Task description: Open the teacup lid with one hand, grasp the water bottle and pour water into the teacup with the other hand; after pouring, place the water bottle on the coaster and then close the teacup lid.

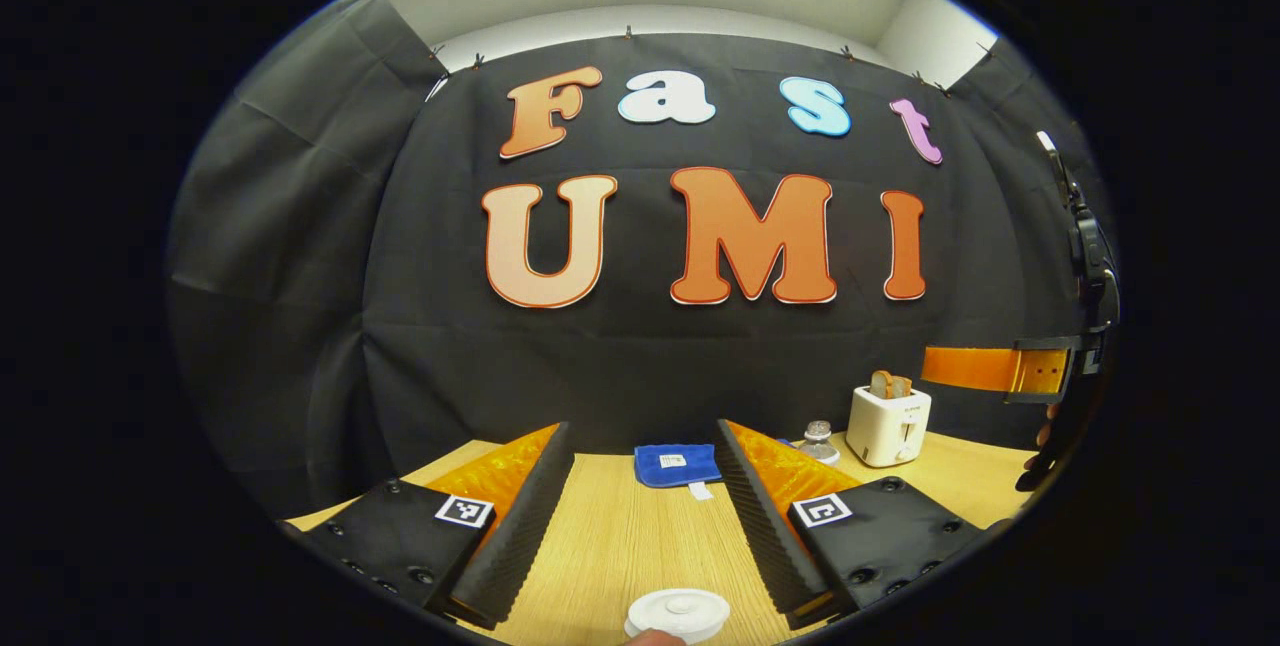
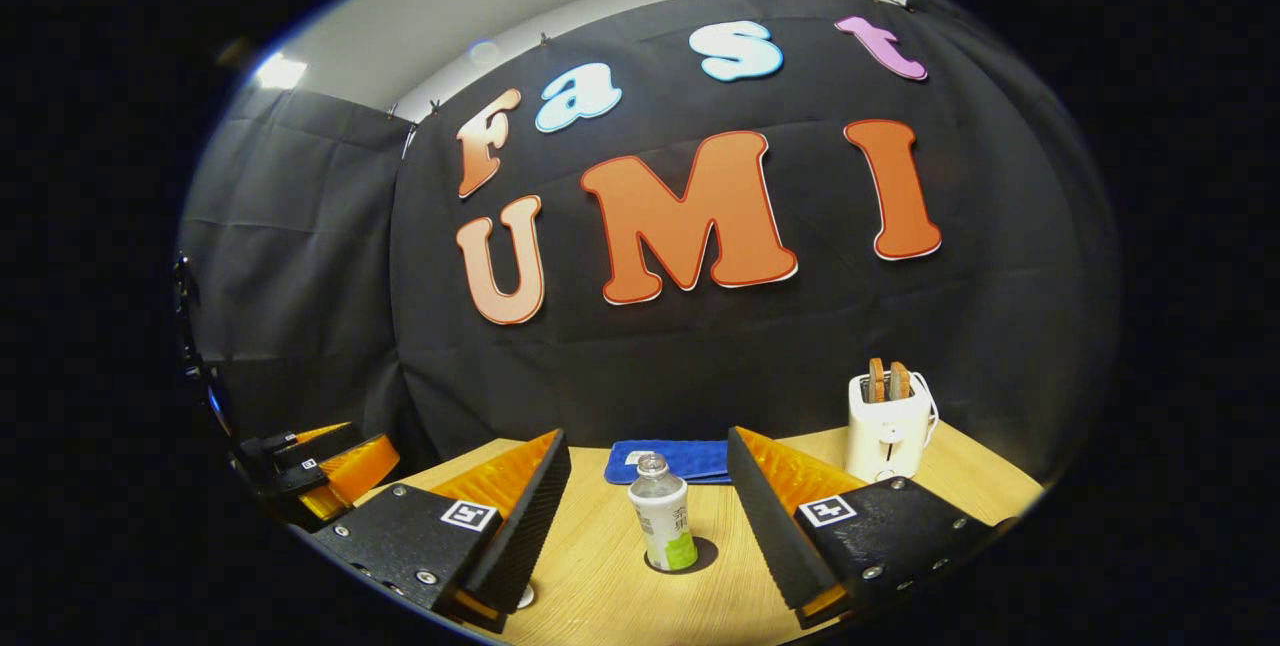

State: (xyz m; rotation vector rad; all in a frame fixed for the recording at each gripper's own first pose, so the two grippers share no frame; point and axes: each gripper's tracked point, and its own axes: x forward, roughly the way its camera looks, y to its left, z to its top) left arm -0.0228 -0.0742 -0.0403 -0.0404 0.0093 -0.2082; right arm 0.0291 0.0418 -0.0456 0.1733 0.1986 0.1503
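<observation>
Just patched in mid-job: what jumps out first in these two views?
In the right gripper view, the water bottle stands upright on a dark coaster between the open right gripper. In the left gripper view, the white teacup lid sits at the near edge between the open left gripper. A white toaster holding bread stands at back right, beside a folded blue cloth.

white teacup lid [image 1: 678,614], blue cloth [image 1: 676,464], white toaster [image 2: 886,424]
</observation>
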